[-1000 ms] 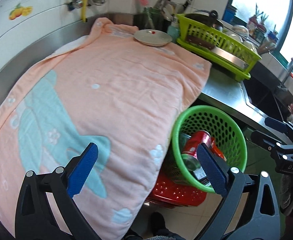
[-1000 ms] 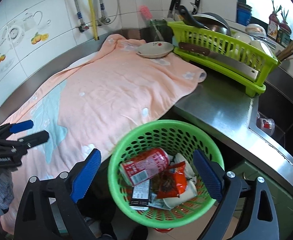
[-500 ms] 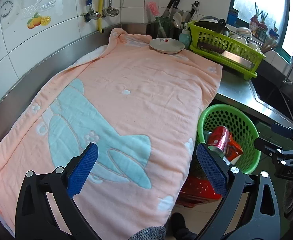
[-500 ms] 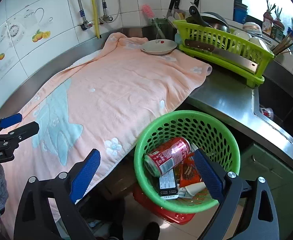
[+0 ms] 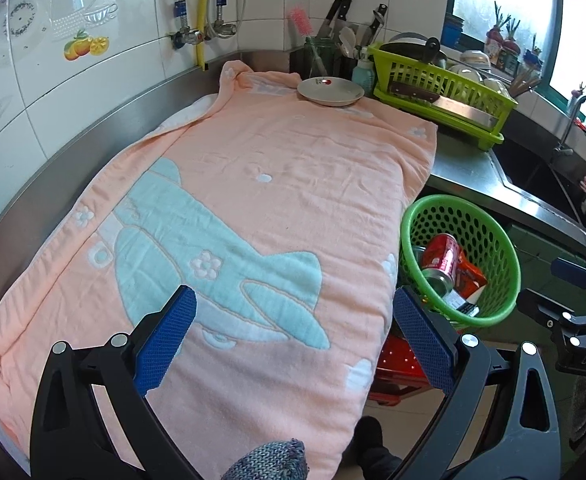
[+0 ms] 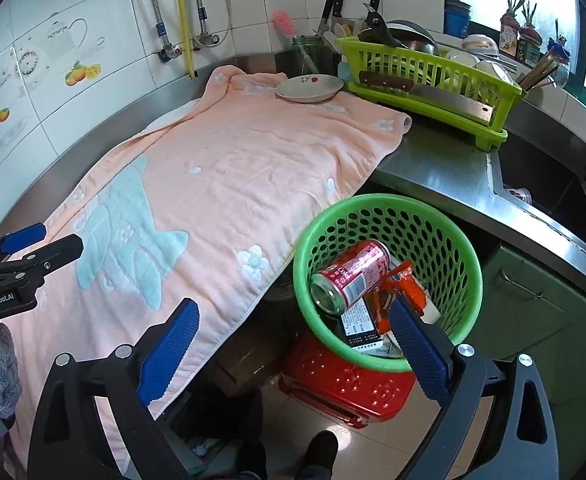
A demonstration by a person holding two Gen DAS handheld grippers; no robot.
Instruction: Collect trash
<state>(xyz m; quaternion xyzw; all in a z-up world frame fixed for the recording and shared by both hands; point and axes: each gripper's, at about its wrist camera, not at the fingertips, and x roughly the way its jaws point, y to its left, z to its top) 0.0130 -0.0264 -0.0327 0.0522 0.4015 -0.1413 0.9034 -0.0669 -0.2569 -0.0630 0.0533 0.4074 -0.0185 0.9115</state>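
Note:
A green perforated basket [image 6: 433,216] [image 5: 497,240] stands on a red stool beside the counter. Inside lie a red soda can [image 6: 353,276] [image 5: 439,258], an orange snack wrapper [image 6: 407,286] [image 5: 471,278] and a dark printed packet [image 6: 359,326]. My right gripper [image 6: 293,344] hangs open above the basket's near left side, with nothing between its blue pads. Over the pink towel [image 5: 253,208] [image 6: 221,184] on the counter, my left gripper [image 5: 293,336] is open and empty as well. Each gripper shows at the edge of the other's view.
A white plate [image 5: 330,91] sits at the towel's far end. A lime dish rack [image 6: 433,76] with a cleaver and bowls stands by the sink [image 6: 549,184]. Knives and a brush stand in the corner. The red stool [image 6: 345,384] is on the tiled floor, near a person's shoe [image 6: 325,444].
Both grippers have pulled back and up from the basket, so more of the towel and counter shows. The trash in the basket has not moved. Both stay open.

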